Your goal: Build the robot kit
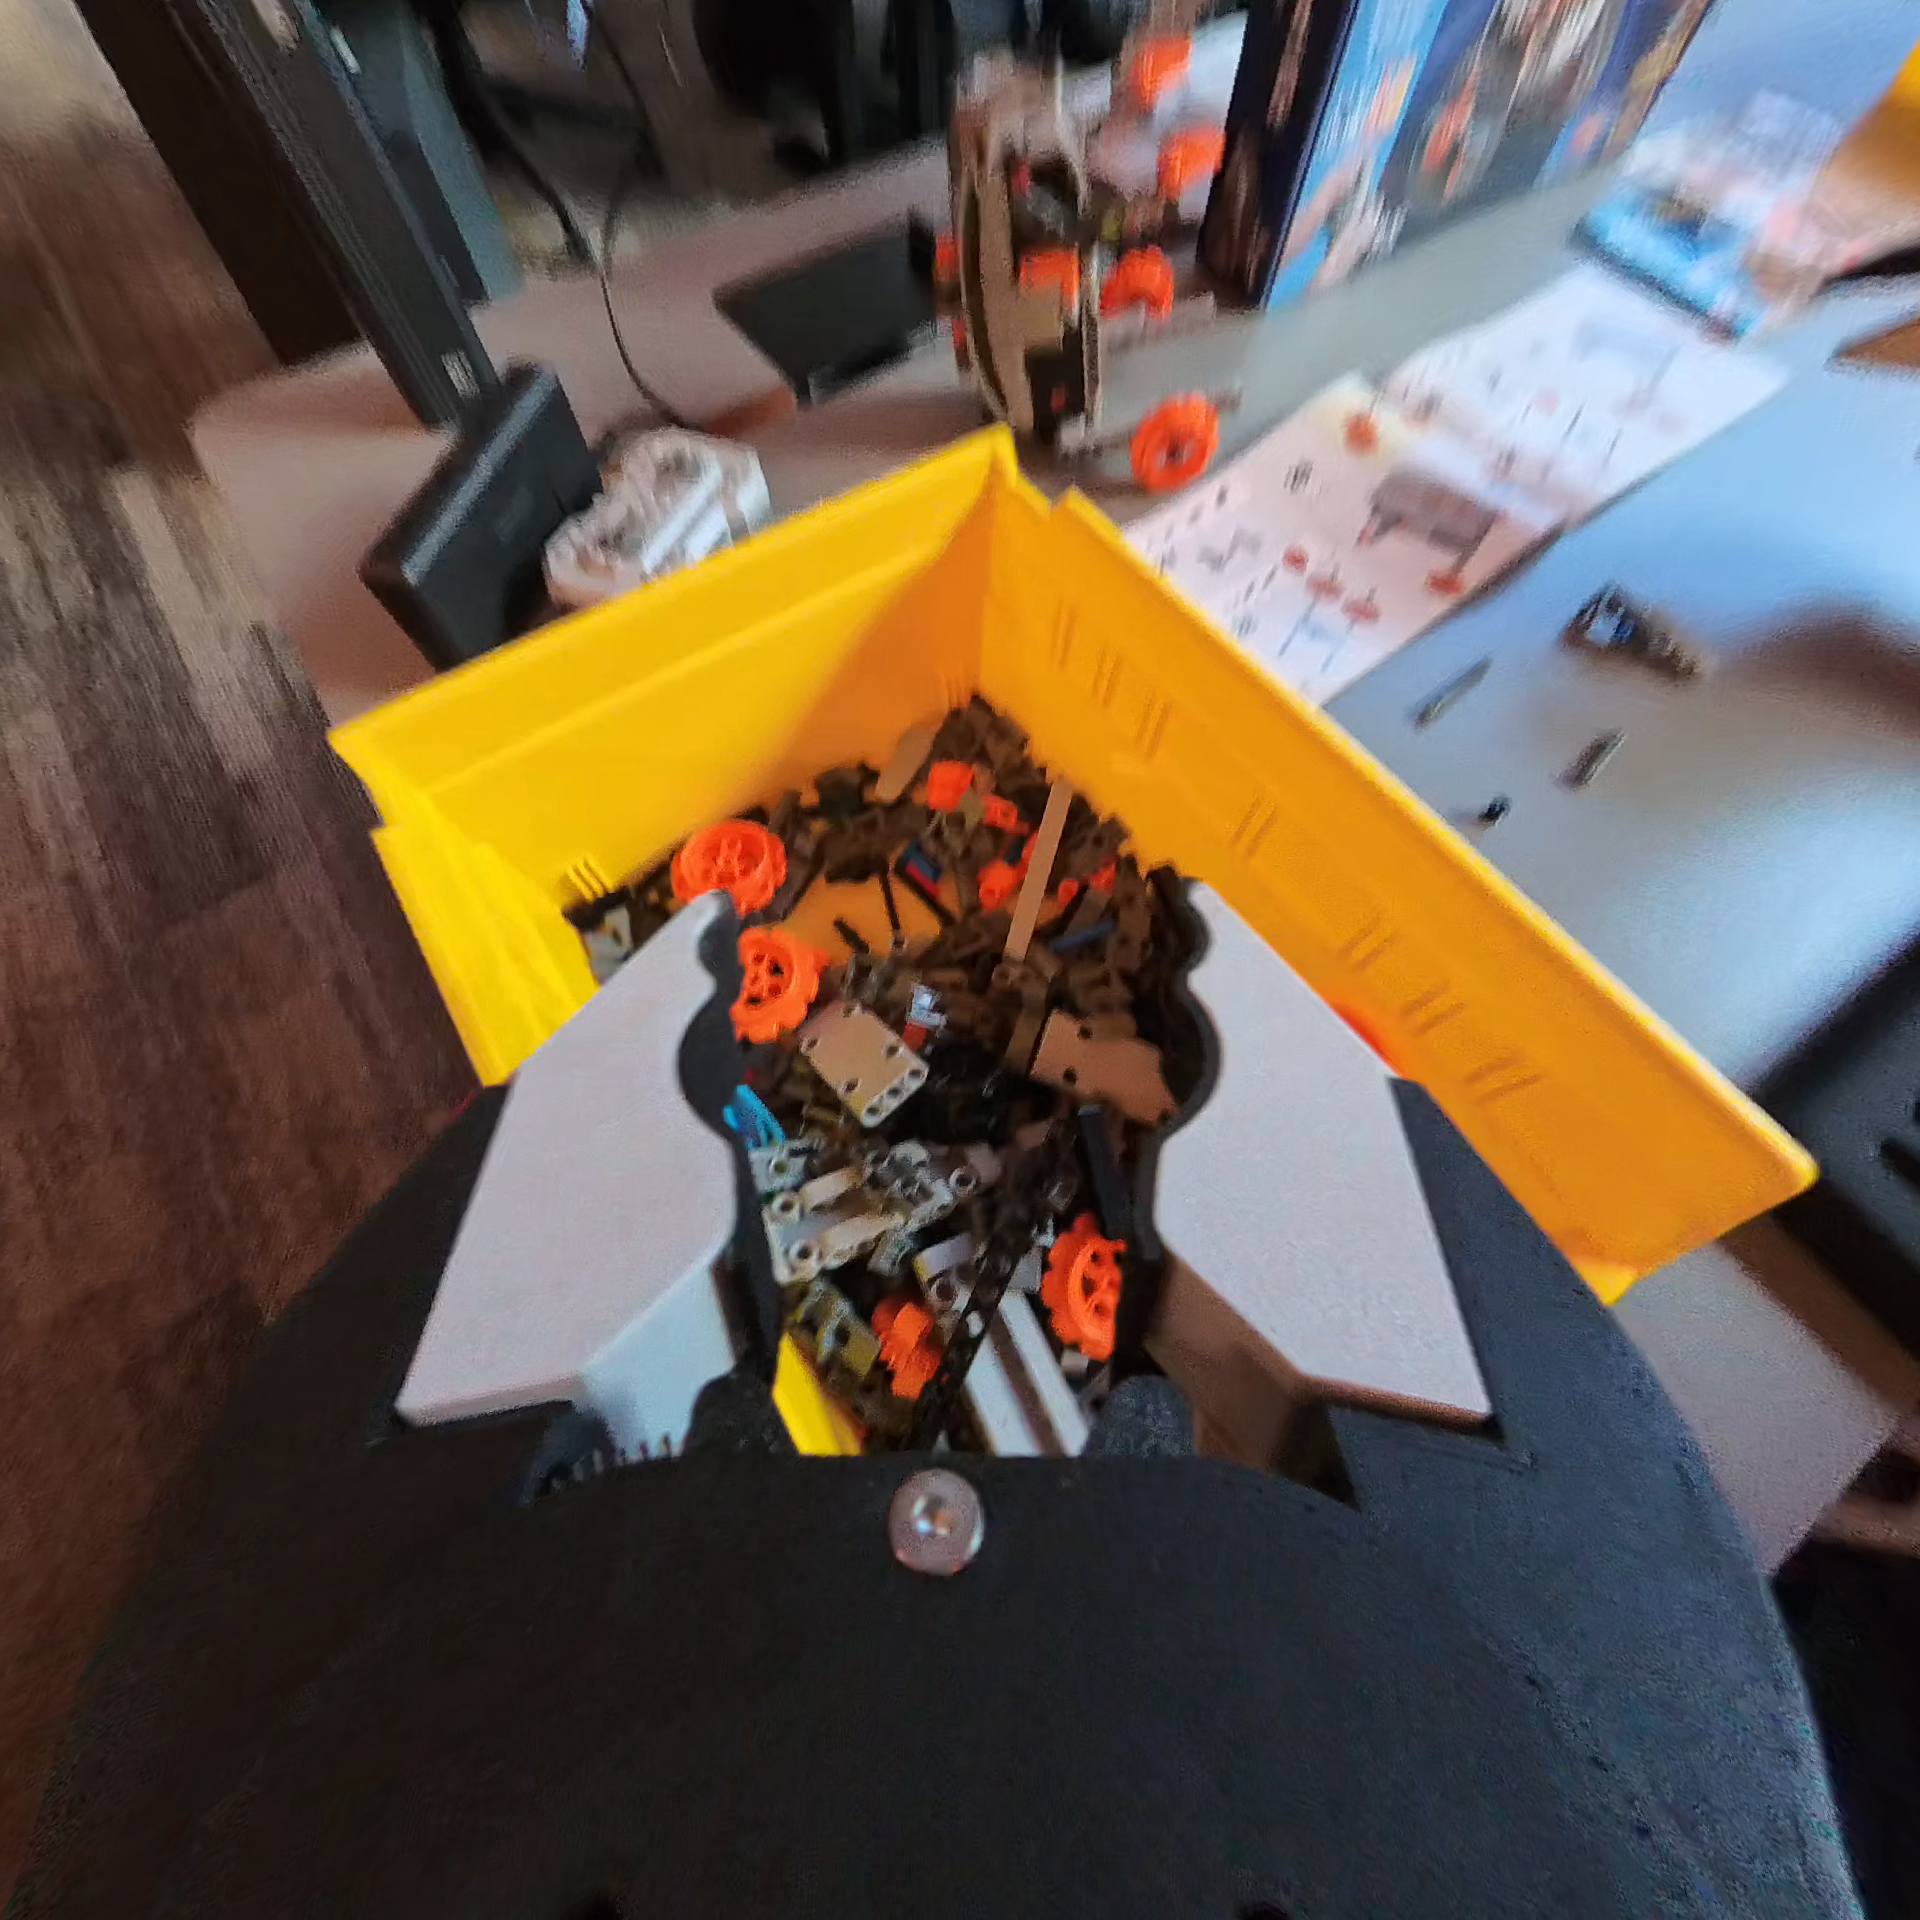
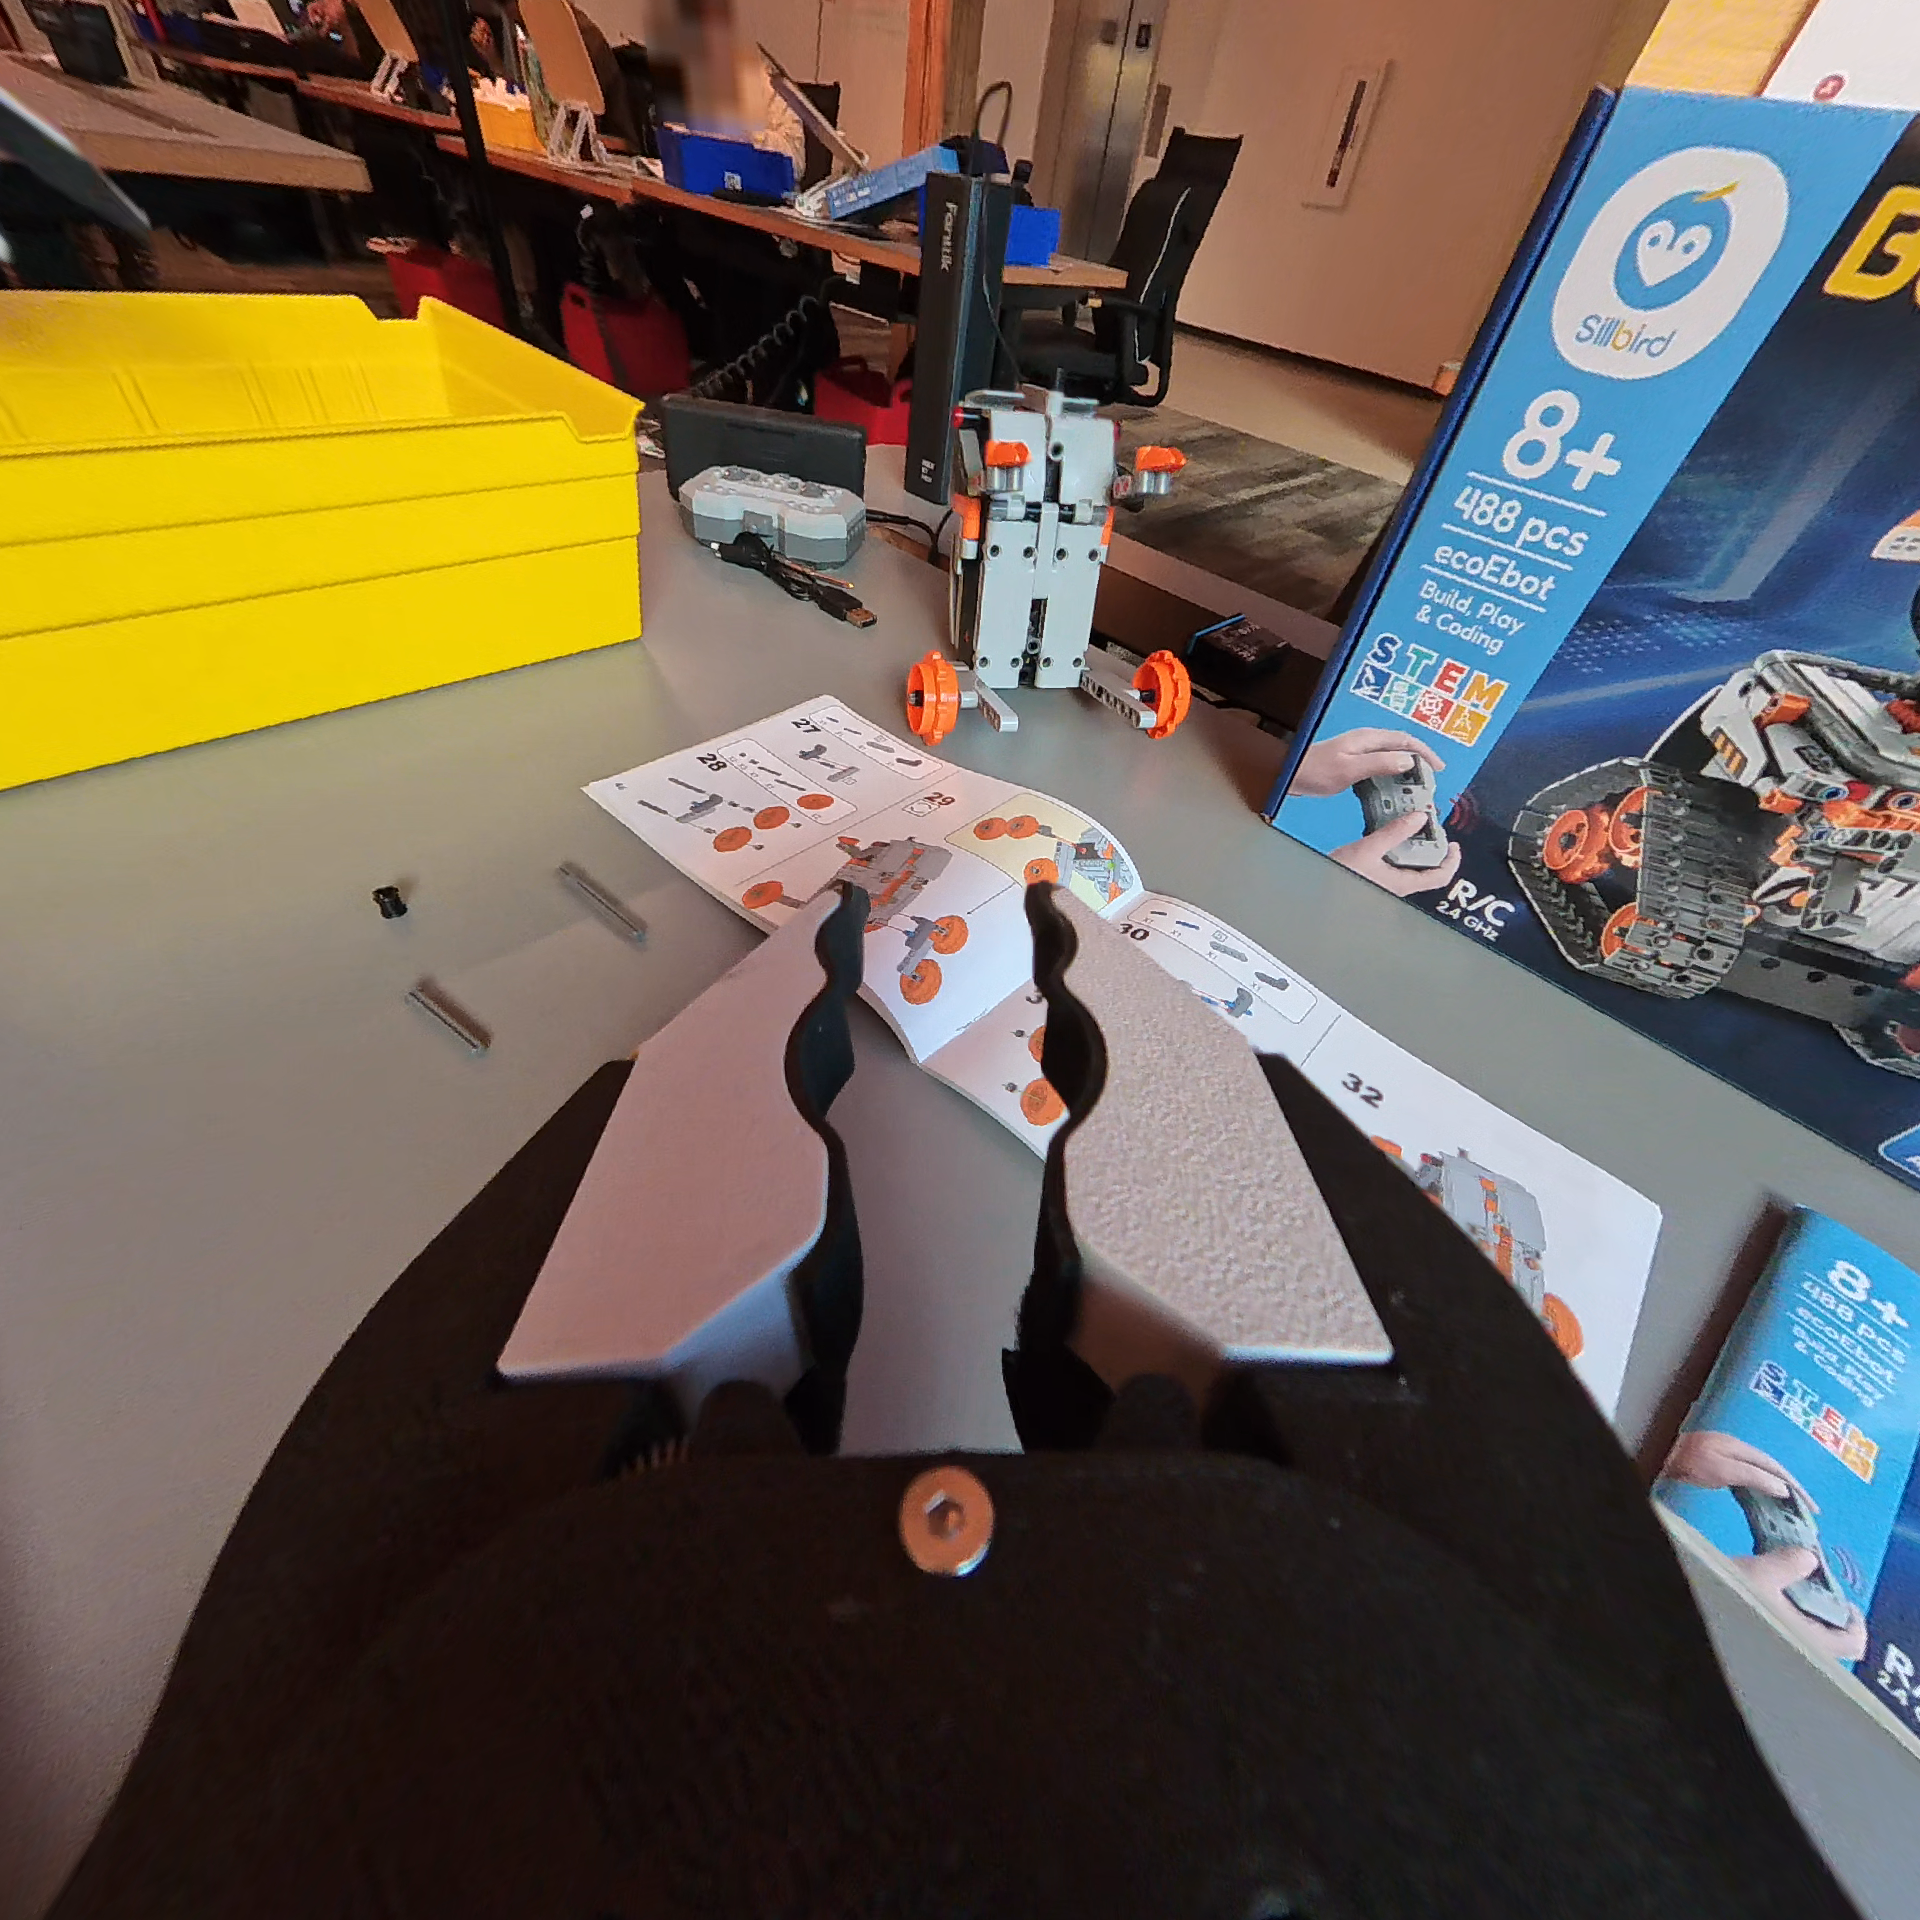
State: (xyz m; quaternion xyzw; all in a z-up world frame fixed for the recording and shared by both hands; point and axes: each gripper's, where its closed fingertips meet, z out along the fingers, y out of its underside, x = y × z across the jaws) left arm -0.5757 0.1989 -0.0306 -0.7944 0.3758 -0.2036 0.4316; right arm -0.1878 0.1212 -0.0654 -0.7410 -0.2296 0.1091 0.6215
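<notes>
My left gripper (image 1: pixel 951 899) is open above a yellow bin (image 1: pixel 727 644) full of small building parts (image 1: pixel 935 1039): orange wheels (image 1: pixel 774 982), grey beams and black pins. Nothing is between its fingers. My right gripper (image 2: pixel 945 899) is open and empty, low over the grey table, with its tips over an open instruction booklet (image 2: pixel 1039 935). A partly built grey and orange model (image 2: pixel 1039 551) stands beyond the booklet; it also shows blurred in the left wrist view (image 1: pixel 1049 281). The stacked yellow bin (image 2: pixel 312 520) stands at the left.
Two grey axles (image 2: pixel 603 902) (image 2: pixel 449 1018) and a small black pin (image 2: pixel 390 900) lie on the table (image 2: pixel 260 1039) left of my right gripper. A large blue toy box (image 2: pixel 1621 520) stands at the right, a small blue booklet (image 2: pixel 1808 1455) near it. A grey battery unit (image 2: pixel 774 514) with cable sits behind. The tips of one gripper are about 40 centimetres away from the tips of the other. The right tips stand about 20 centimetres off the small black pin (image 2: pixel 390 900).
</notes>
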